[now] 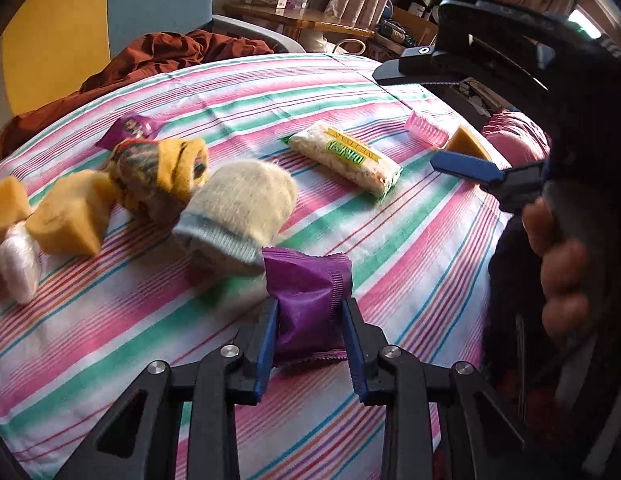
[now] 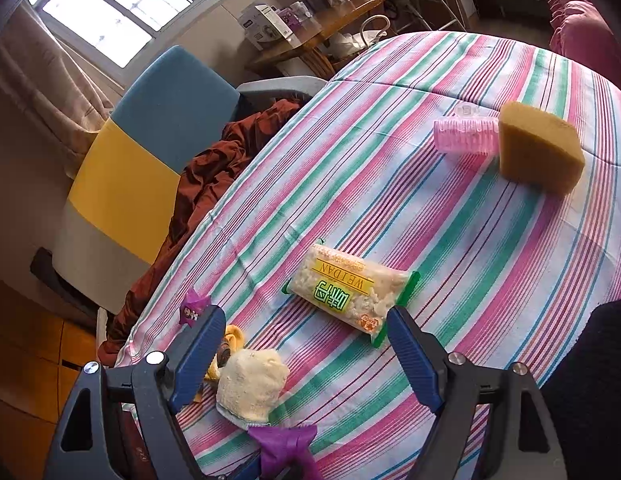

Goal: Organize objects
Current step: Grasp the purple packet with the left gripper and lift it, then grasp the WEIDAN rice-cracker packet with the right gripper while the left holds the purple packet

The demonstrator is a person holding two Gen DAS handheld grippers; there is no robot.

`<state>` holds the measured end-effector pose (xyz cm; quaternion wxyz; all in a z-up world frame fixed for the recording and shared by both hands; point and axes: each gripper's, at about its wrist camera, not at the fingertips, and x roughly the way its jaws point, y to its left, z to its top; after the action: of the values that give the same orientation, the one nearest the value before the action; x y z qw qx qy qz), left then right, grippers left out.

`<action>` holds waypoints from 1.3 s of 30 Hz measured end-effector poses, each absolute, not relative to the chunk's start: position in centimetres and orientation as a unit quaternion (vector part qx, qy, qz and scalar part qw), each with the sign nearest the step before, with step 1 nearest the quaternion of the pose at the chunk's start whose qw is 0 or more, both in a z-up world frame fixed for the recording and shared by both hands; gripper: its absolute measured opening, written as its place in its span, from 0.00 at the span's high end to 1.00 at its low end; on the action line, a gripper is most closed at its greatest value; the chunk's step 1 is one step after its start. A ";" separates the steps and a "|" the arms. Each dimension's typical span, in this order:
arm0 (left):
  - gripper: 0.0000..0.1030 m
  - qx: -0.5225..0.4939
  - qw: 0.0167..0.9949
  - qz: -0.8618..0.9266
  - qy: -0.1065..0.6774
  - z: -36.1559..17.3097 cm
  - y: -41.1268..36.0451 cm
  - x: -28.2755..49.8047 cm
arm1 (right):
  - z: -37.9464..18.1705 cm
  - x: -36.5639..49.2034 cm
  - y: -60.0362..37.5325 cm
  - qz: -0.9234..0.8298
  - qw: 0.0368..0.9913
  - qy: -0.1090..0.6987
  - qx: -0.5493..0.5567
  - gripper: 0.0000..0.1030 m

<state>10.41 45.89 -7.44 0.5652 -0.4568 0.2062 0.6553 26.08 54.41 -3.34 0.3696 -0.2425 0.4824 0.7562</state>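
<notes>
My left gripper (image 1: 310, 316) is shut on a purple snack packet (image 1: 306, 300) and holds it just above the striped cloth (image 1: 410, 248). The packet also shows at the bottom of the right wrist view (image 2: 284, 446). My right gripper (image 2: 306, 328) is open and empty, hovering above the cloth, with a clear rice-snack pack labelled WEIDAN (image 2: 350, 296) beyond its fingertips. In the left wrist view the right gripper (image 1: 470, 168) is at the right, near that pack (image 1: 346, 158).
A cream sock (image 1: 238, 212), a yellow patterned sock (image 1: 162, 172), yellow sponges (image 1: 66, 216), a white roll (image 1: 18, 264) and another purple packet (image 1: 128, 130) lie at the left. A pink hair roller (image 2: 464, 136) and a sponge (image 2: 540, 148) lie far right. A chair (image 2: 150, 152) holds a brown cloth.
</notes>
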 end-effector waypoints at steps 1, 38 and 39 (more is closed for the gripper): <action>0.69 -0.457 0.564 0.657 0.203 -7.4 44.6 10.2 | -3.4 26.0 54.4 0.756 0.371 0.482 -0.244 0.18; 0.59 -0.388 0.557 0.706 0.200 -9.6 37.9 8.2 | -6.2 16.4 55.2 0.721 0.375 0.247 -0.528 0.18; 0.59 -0.387 0.558 0.707 0.198 -9.7 37.8 8.3 | -6.8 15.7 55.4 0.714 0.372 0.222 -0.550 0.17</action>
<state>8.25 37.84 -9.66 0.5579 -0.3867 0.1975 0.7072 15.67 55.41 -6.80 0.3721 -0.5503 0.2220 0.7137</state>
